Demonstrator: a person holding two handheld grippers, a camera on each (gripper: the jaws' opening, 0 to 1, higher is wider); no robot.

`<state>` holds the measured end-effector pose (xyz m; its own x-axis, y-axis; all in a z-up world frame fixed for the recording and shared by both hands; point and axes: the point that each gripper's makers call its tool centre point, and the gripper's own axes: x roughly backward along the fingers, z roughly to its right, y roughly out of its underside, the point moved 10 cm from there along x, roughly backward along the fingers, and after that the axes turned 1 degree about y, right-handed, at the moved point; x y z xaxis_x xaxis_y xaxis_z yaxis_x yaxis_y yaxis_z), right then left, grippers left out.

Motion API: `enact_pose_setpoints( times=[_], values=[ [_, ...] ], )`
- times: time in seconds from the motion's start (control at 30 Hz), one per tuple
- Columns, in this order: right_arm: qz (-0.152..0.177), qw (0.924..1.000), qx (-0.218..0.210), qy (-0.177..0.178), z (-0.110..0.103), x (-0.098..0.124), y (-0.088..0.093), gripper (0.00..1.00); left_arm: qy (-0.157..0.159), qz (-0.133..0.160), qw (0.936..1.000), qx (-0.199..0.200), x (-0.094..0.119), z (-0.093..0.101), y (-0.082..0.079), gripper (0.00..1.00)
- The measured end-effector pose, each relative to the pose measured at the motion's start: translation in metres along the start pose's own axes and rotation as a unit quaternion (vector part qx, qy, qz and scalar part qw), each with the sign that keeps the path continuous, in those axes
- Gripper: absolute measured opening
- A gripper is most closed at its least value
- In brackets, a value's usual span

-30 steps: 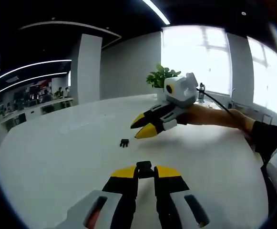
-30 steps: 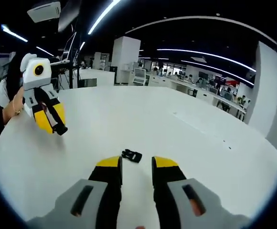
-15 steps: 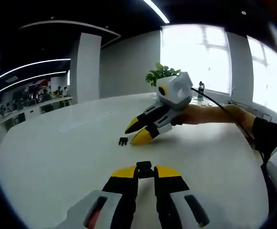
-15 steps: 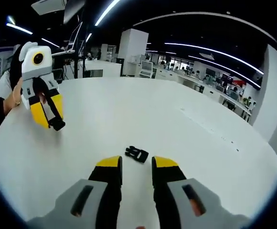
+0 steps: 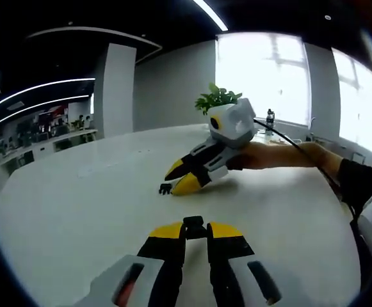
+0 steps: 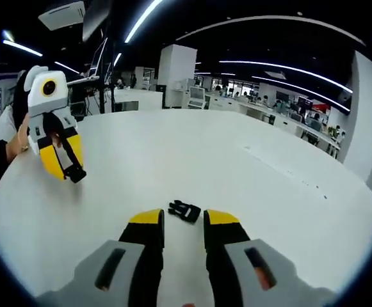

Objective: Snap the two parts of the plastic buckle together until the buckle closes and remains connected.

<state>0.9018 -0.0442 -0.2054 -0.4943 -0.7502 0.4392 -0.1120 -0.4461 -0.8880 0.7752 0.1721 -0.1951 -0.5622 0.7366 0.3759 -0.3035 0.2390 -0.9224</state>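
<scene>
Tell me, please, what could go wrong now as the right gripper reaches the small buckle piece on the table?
The small black plastic buckle piece lies loose on the smooth white table, so the open right gripper may push it away. The left gripper pinches the other black buckle piece only at its tips; it might slip.

The black buckle part (image 6: 184, 210) looks like matt plastic, lying on the smooth, faintly glossy white table (image 6: 250, 192).

Both tools: yellow tips, black fingers, grey-white housings. Right tool (image 5: 184, 177): black cable trailing. Dark sleeve (image 5: 358, 182), possibly black.
</scene>
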Motion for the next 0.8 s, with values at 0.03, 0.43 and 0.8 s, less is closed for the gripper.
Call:
enact_pose_setpoints(
  times=[0.03,0.43,0.8],
  values=[
    [0.000,1.0000,-0.006,-0.002,0.0003,0.0000,0.0003,0.24,0.000,0.000,1.0000,0.000,0.0000,0.0000,0.0000,0.12],
    [0.004,0.9995,-0.031,-0.009,0.0019,-0.0035,0.0003,0.22,0.004,-0.003,1.0000,-0.002,0.0016,0.0008,0.0014,0.12],
    [0.012,0.9982,-0.056,-0.018,-0.0021,-0.0011,0.0030,0.18,0.002,-0.002,1.0000,-0.003,0.0028,0.0010,0.0015,0.12]
  ],
)
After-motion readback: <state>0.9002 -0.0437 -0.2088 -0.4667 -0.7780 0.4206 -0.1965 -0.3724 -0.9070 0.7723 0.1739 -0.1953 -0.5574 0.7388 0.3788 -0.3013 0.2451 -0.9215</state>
